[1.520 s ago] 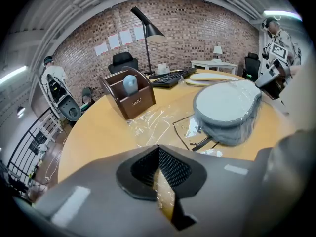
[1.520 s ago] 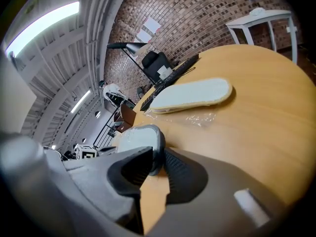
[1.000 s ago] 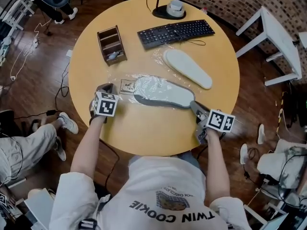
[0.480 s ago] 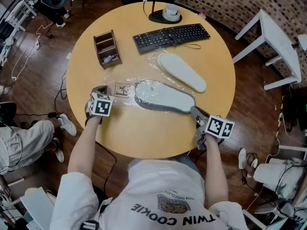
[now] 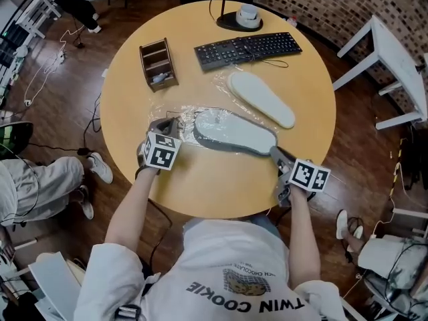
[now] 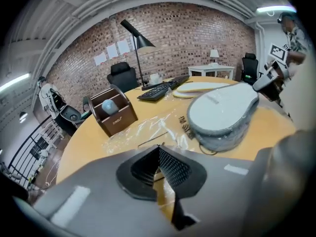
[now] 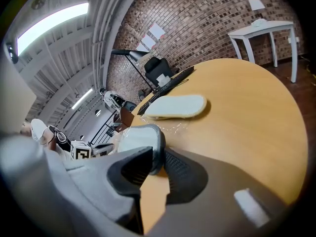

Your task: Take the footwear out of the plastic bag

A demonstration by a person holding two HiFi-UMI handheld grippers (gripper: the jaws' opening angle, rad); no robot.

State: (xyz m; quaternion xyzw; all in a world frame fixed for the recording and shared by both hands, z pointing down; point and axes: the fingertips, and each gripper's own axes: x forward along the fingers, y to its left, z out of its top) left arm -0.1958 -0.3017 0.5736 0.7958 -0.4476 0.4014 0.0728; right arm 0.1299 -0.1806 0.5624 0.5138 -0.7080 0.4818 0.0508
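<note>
Two grips are working: my right gripper [image 5: 273, 151] is clamping the firmer end rim of the light, soft grey-soled slipper [image 5: 231, 131] lying on the round wooden table [image 5: 200, 186], my left gripper [image 5: 168, 122] seemingly pinching its slippery clear plastic bag [image 5: 184, 116].

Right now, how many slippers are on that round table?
2. One grey-soled slipper mid-table, partly in the clear plastic bag, its near end between the fingers of the right gripper; one cream slipper beside the black keyboard.
</note>
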